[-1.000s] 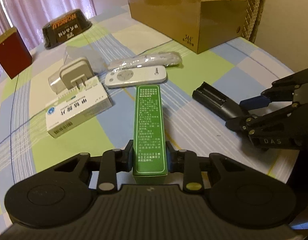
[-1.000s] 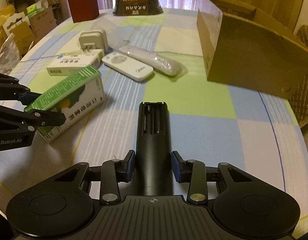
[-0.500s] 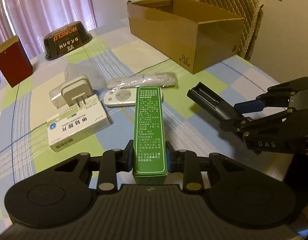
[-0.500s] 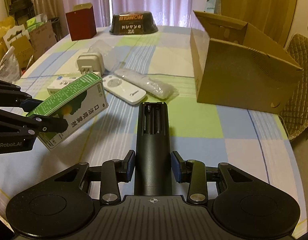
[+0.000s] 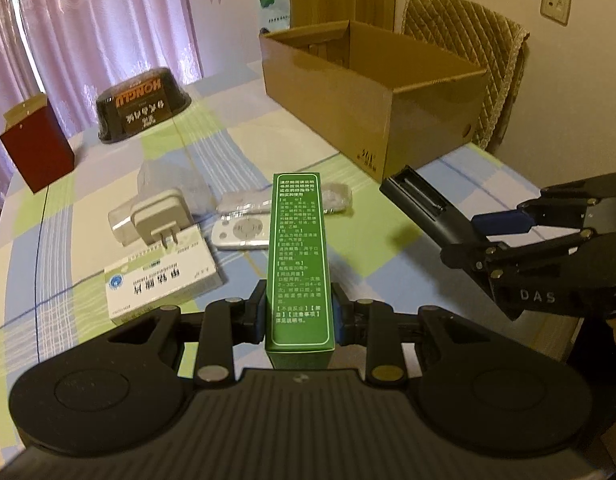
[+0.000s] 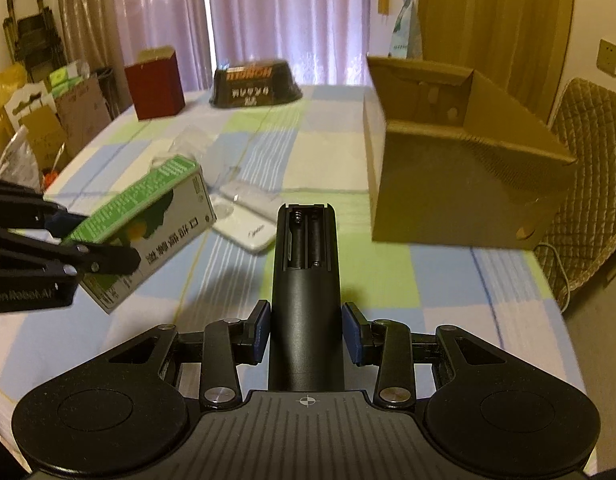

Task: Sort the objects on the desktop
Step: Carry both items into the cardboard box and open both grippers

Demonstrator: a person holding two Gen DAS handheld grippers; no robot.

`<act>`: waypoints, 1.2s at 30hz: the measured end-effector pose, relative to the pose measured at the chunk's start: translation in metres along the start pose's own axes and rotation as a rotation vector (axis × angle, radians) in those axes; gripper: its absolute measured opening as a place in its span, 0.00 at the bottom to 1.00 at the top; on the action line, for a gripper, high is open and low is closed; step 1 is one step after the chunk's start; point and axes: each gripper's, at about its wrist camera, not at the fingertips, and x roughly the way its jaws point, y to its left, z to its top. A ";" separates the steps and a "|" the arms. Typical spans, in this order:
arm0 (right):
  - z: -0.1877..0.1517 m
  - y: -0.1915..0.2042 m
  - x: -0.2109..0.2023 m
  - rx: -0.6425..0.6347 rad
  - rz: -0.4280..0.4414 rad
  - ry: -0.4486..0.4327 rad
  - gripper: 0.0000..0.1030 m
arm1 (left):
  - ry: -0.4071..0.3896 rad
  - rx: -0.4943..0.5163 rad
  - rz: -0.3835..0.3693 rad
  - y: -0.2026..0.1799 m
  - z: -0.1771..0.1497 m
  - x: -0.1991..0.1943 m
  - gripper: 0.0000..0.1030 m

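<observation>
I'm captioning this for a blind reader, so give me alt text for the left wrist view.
The left tool grips a tall green box above a checked tablecloth. To its right, the right tool holds a black remote, and an open cardboard box stands beyond.

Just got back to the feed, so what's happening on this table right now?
A person is sorting with two handheld grippers. The left gripper is shut on a green medicine box, and the right gripper is shut on a black remote with its battery bay open; both are held above the table. The open cardboard box stands ahead. A white medicine box, a plug adapter and a white remote lie on the tablecloth.
</observation>
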 end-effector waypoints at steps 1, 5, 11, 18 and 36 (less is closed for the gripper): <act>0.004 -0.003 -0.003 0.004 -0.001 -0.009 0.36 | -0.004 0.002 -0.001 -0.001 0.003 -0.001 0.24; 0.023 -0.015 -0.014 0.021 -0.005 -0.047 0.36 | -0.026 0.022 -0.007 -0.009 0.022 -0.003 0.24; 0.070 -0.052 -0.025 0.048 -0.030 -0.111 0.36 | -0.102 0.056 -0.024 -0.018 0.078 -0.003 0.25; 0.137 -0.108 -0.017 0.060 -0.077 -0.151 0.36 | -0.185 0.080 -0.071 -0.034 0.158 0.017 0.24; 0.203 -0.203 0.082 0.148 -0.103 -0.067 0.36 | -0.114 0.082 -0.140 -0.065 0.242 0.168 0.25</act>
